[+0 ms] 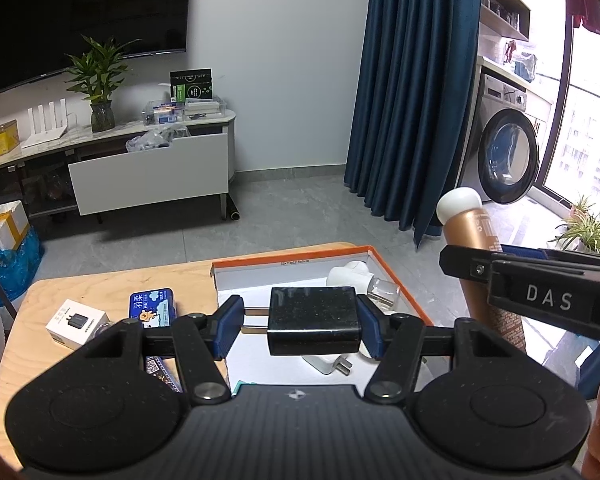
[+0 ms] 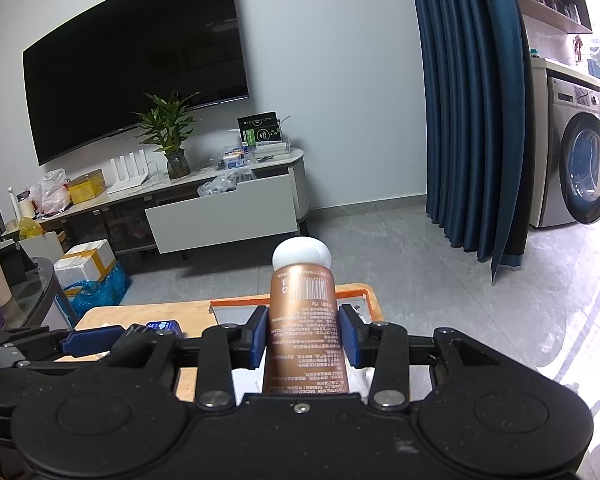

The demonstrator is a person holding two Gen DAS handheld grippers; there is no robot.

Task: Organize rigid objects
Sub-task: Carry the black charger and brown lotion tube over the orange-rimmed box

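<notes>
A: Left gripper is clamped on the glossy black plastic wall charger, one pad on the metal prongs' end, the other on the flat back, hanging over the shallow white cardboard box with the orange rim.

B: Small, stiff, light by the look of it. That shiny shell could slip, though; I'd sooner grip the broad flat sides than the prongs.

A: Right gripper is closed on the copper-coloured plastic tube with the rounded white cap, squeezing its middle, cap forward, raised above the box's near edge.

B: The tube wall may give a little; held nearer the cap it would be firmer.

A: Count them?

B: One black charger, one tube. In the box, two white plug adapters, I think, plus something clear. On the light wooden tabletop, one small white carton and one blue printed packet.
</notes>
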